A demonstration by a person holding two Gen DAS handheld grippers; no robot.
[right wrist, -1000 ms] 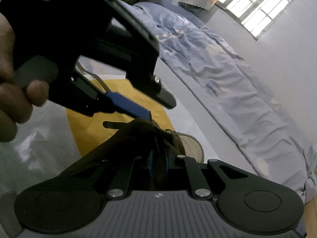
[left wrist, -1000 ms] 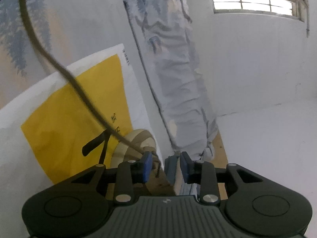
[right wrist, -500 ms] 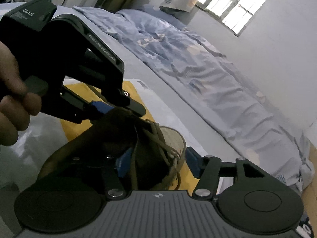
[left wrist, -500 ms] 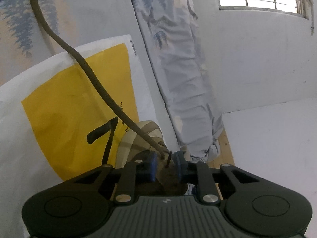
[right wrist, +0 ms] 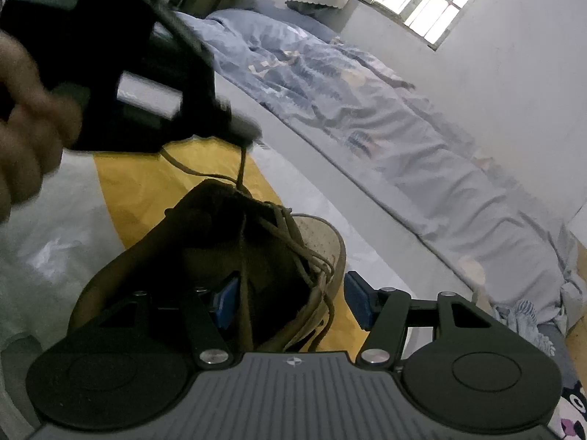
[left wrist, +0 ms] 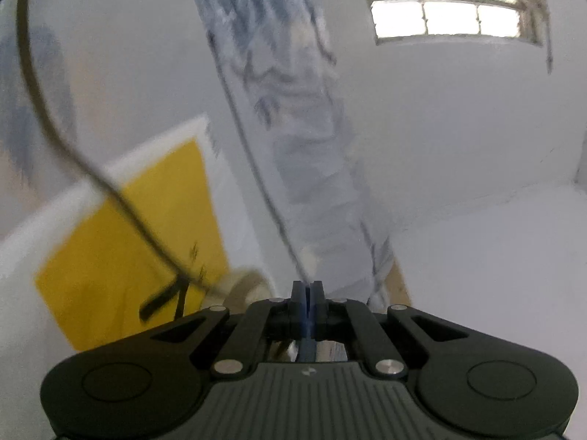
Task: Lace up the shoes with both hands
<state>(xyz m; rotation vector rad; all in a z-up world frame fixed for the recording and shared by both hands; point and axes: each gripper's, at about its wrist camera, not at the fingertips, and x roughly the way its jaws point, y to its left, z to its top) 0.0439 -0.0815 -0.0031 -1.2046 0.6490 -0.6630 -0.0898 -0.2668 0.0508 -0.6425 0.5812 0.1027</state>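
- Left wrist view: the left gripper has its blue pads pressed flat together. What they pinch I cannot see from here; the nip is hidden between them.
- The thin brown cord shoelace sweeps down from the upper left edge, slack and curved. It looks limp and light, and I expect it to slip from a loose pinch. I would take it near its end.
- Only the pale rounded toe of the brown lace-up shoe peeps out beside the claw, on the yellow-and-white plastic sack. The whole frame is smeared.
- Right wrist view: the right gripper is spread, its jaws having just been opening, and holds nothing. The shoe's ankle side lies between the pads. The right pad stands clear; the left is sunk in the dark opening, contact unclear.
- The shoe stands on the sack, soft-sided, likely to tip or slide under a pull. I would steady it at the collar.
- A strand rises straight from the tongue to the left claw's blurred tip, so I judge the lace is pinched there.
- The person's hand is blurred, and the eyelets are too dark to count.
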